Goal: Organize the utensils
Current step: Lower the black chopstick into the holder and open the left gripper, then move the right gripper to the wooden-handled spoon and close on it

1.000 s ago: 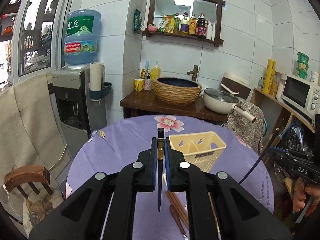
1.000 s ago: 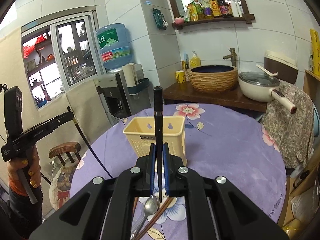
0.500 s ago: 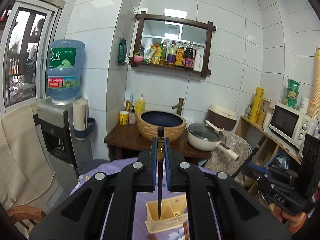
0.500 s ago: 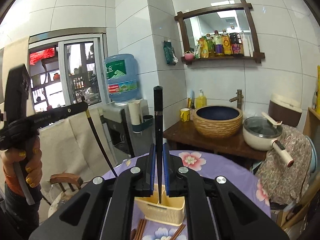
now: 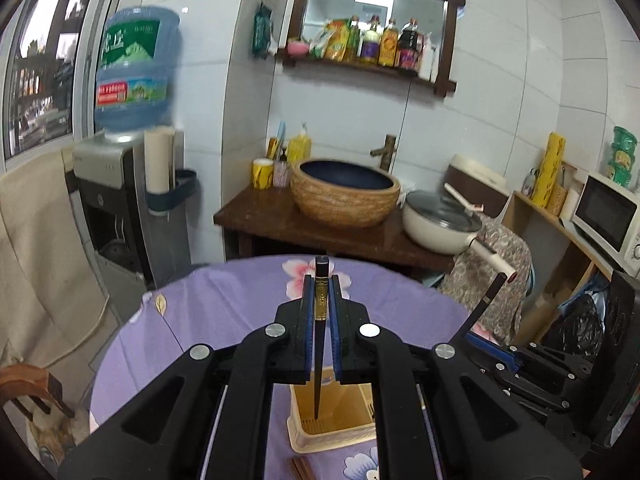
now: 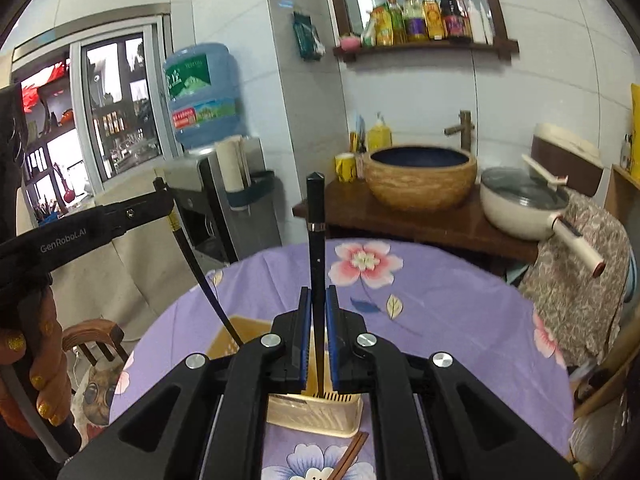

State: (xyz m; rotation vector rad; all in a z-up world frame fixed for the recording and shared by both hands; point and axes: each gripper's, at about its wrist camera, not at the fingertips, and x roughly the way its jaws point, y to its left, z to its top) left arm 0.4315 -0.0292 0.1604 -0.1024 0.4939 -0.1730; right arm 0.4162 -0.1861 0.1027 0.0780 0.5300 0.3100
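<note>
Both tongs are clamped on chopsticks! The left tongs (image 5: 321,312) pinch a black chopstick (image 5: 319,344) upright, its tip hanging over the yellow utensil holder (image 5: 332,428) on the purple-clothed surface (image 5: 208,312). The right tongs (image 6: 318,332) grip their own black chopstick (image 6: 316,240), tip just above that same holder. Brown chopsticks (image 6: 352,452) lie beside it.

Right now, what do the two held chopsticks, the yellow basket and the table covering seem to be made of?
Left chopstick: glossy black, gold band near the top; lacquered wood or plastic, unclear.
Right chopstick: same glossy black, with a silver ring.
Basket: pale yellow moulded plastic, judging by its slotted floor and smooth walls.
Table covering: purple floral cloth, matte and softly draped at the edge.
</note>
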